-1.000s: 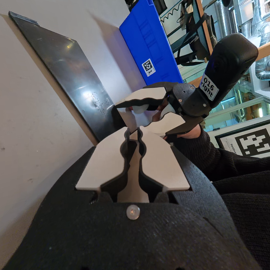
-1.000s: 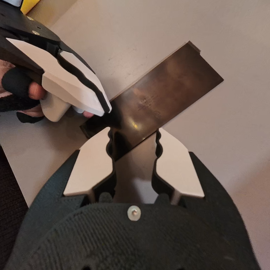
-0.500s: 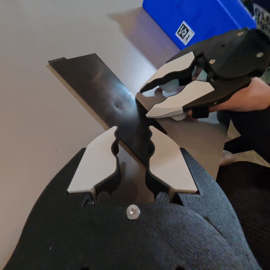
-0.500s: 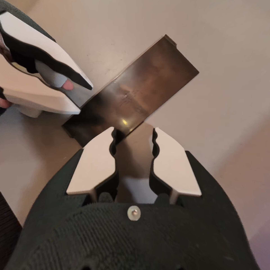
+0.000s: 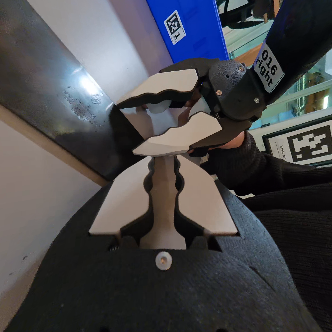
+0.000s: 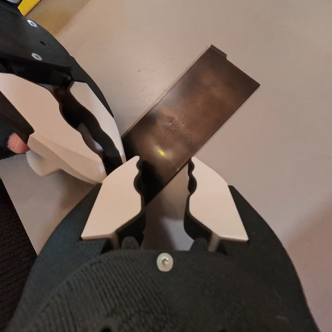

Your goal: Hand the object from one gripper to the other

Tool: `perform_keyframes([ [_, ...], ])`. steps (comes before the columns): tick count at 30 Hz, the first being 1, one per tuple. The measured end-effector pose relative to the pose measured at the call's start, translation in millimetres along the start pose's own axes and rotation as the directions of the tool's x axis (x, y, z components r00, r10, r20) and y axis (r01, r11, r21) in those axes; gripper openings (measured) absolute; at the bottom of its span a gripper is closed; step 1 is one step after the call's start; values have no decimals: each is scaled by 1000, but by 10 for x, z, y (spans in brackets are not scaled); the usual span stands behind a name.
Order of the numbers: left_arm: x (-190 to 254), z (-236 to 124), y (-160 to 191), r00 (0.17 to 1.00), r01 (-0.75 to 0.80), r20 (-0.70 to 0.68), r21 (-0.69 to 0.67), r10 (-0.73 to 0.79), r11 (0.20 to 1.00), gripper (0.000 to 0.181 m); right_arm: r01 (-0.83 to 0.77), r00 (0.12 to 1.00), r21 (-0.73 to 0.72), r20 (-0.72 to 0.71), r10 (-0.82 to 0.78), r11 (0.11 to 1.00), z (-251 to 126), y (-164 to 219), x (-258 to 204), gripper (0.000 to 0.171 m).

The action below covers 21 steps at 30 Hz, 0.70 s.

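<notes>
Left gripper (image 5: 163, 161): fingers part spread, narrow gap, only bare table (image 6: 269, 53) shows between them, pinching nothing; tips just beside the right gripper's lower finger. Right gripper (image 6: 165, 159): fingers spread wider, near corner of black plate (image 6: 197, 107) sits in the gap, against or just beside its left finger, contact unclear; not pinched. Plate: one, dark glossy rectangle, looks flat on the table, running diagonally away from both grippers toward the far side, small notch at the far end. Blue bin (image 5: 197, 36): one, at the table's far edge, marker sticker (image 5: 174, 27) on its wall, inside not visible. Black sleeve (image 5: 269, 179) behind the right gripper. Count: two grippers, one plate, one bin
</notes>
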<state>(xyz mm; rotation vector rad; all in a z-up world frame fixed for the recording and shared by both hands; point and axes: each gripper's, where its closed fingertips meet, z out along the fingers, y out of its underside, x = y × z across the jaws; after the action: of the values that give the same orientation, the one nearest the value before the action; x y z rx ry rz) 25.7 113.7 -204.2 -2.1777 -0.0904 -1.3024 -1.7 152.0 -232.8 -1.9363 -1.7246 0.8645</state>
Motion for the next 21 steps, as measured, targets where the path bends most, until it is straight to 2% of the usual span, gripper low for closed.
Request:
perform_keyframes([
  [6,-59,-73,-39,1000,-15,22,10,15,1000,17,-23,999,15,22,23,1000,-20,-7,27,44],
  [12,-210,-199,-72,965,-160,203,-37,165,986,15,-41,999,26,36,40,999,-35,-14,62,38],
  [16,-294,-250,-30,878,-306,337,-153,340,940,27,-53,998,31,48,51,998,-43,-18,68,36],
  [19,-412,-283,10,730,-415,456,-296,509,860,39,-46,998,28,47,45,999,-43,-12,71,35],
  [21,-401,-252,50,711,-422,459,-326,532,846,43,-45,998,25,45,44,999,-41,-9,70,35],
])
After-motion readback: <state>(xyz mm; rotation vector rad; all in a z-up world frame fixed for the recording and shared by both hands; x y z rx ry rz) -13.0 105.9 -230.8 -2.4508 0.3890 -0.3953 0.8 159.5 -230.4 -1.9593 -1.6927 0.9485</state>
